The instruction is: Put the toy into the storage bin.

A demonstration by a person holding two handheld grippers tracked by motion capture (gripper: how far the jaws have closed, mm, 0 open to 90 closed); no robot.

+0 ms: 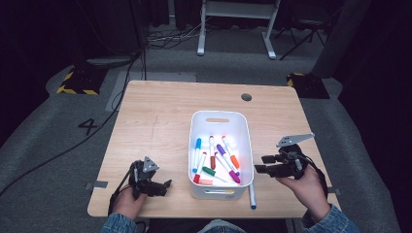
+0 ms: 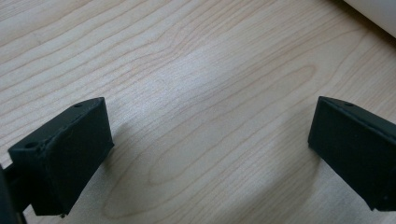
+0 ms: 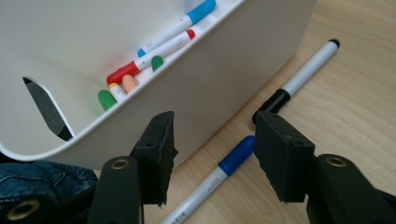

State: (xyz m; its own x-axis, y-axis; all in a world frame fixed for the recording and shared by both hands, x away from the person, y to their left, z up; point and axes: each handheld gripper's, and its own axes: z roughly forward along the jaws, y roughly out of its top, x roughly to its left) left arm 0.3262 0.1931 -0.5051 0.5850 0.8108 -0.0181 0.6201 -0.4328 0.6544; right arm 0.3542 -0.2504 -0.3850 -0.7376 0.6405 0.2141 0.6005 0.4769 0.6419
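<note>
We bring our right gripper (image 3: pixel 212 151), fingers spread and empty, down over the blue marker (image 3: pixel 219 175) lying on the bench (image 1: pixel 155 126) beside the white bin (image 1: pixel 245 145), and pinch mid-barrel.

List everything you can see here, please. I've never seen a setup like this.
Table: one, light wood, under everything.
Bin: one, white, middle of the table.
Markers in bin: several, mixed colours, loose inside.
Blue-capped marker: one, white barrel, on the table by the bin's near right corner.
Black-capped marker: one, on the table beside the bin.
Hands: two, denim sleeves, bottom edge.
Left tool: one, black, open, left of the bin.
Right tool: one, black, open, right of the bin, aimed at the blue-capped marker.
</note>
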